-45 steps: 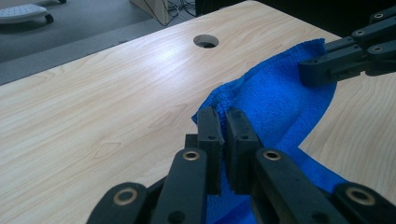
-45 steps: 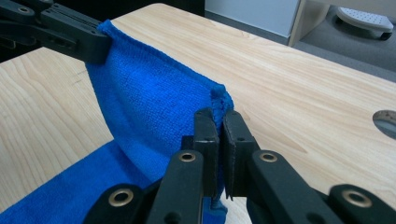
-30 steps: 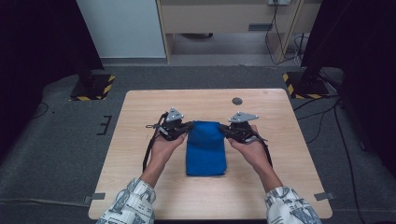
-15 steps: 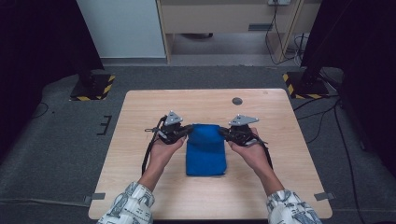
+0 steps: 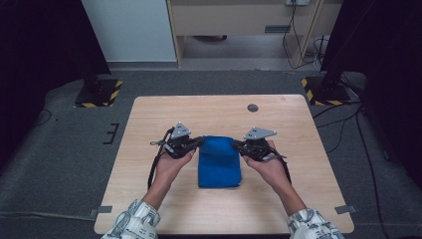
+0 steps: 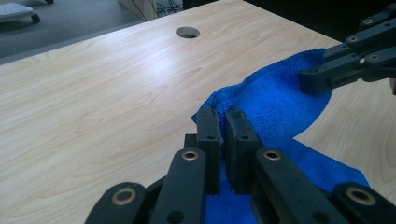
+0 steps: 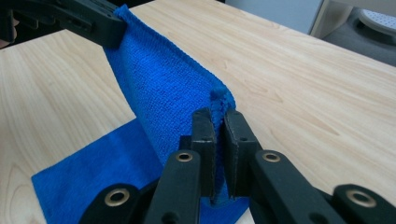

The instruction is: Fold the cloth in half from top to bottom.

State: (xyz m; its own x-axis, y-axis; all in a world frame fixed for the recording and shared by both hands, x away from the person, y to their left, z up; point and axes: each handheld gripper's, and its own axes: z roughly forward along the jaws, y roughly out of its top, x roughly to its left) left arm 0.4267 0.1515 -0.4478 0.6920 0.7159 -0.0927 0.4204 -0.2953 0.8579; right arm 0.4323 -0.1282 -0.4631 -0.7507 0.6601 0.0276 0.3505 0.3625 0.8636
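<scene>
Center frame, your left gripper (image 5: 198,143) and right gripper (image 5: 237,145) each pinch a far corner of the blue terry cloth (image 5: 219,164); its long axis runs top-bottom.

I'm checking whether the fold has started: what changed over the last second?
Hardly anything. The left gripper and right gripper remain shut on the far corners of the blue cloth, in about the same spots above the table. The cloth's far edge stays lifted between them while its near part lies flat. No corner was released or newly grasped.
</scene>
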